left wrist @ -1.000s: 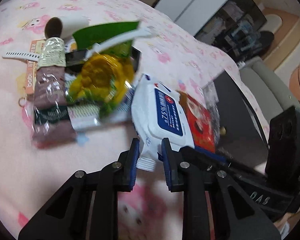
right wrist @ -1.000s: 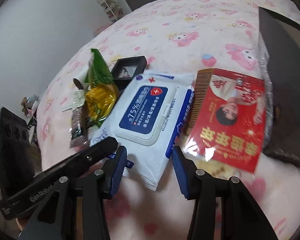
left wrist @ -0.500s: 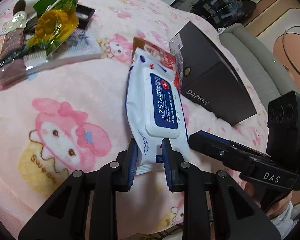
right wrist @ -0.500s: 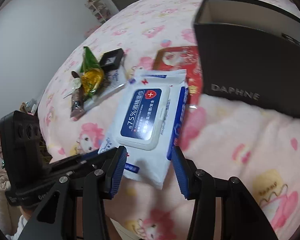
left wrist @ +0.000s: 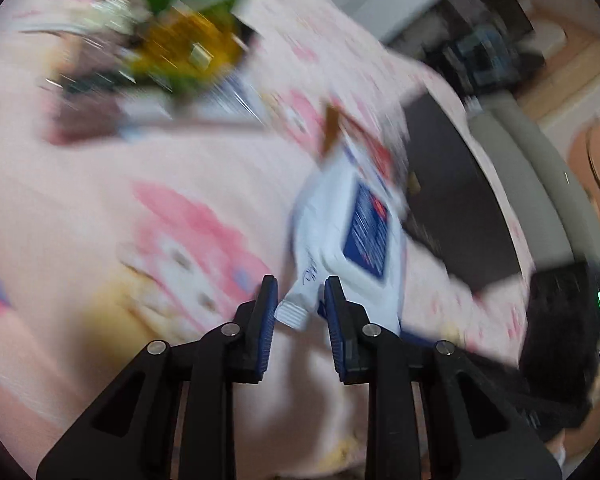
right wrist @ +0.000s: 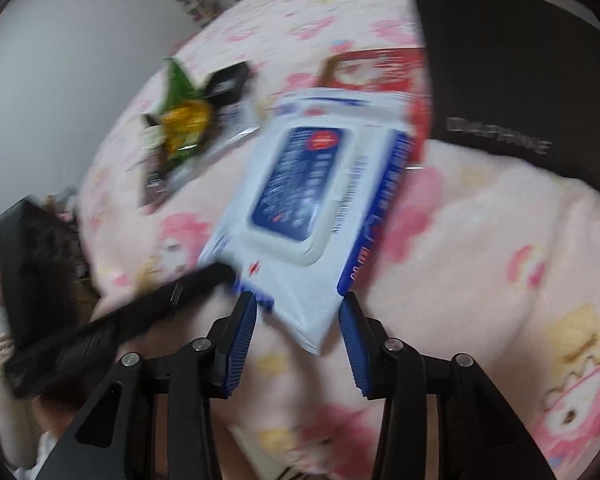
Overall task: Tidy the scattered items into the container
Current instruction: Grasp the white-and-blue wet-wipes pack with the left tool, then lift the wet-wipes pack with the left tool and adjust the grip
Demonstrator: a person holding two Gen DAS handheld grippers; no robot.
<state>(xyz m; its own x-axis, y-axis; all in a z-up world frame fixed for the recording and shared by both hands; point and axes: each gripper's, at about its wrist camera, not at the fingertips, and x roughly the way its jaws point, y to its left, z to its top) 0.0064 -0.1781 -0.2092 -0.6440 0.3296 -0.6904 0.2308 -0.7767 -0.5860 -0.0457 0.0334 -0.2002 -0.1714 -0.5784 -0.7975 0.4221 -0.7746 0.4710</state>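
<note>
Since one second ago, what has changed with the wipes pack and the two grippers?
The left gripper has pulled the wipes pack off the snack pile toward the black box. The right gripper is closing around its corner, not yet gripping. The left grip stayed; the pile stayed put.

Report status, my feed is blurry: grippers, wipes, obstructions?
Left gripper pinching wipes pack corner. Right gripper closing around its near end. Black box beyond; red packet between.

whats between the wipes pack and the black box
The red packet lies there, partly under the wipes pack and against the black box; the right wrist view shows it best.
</note>
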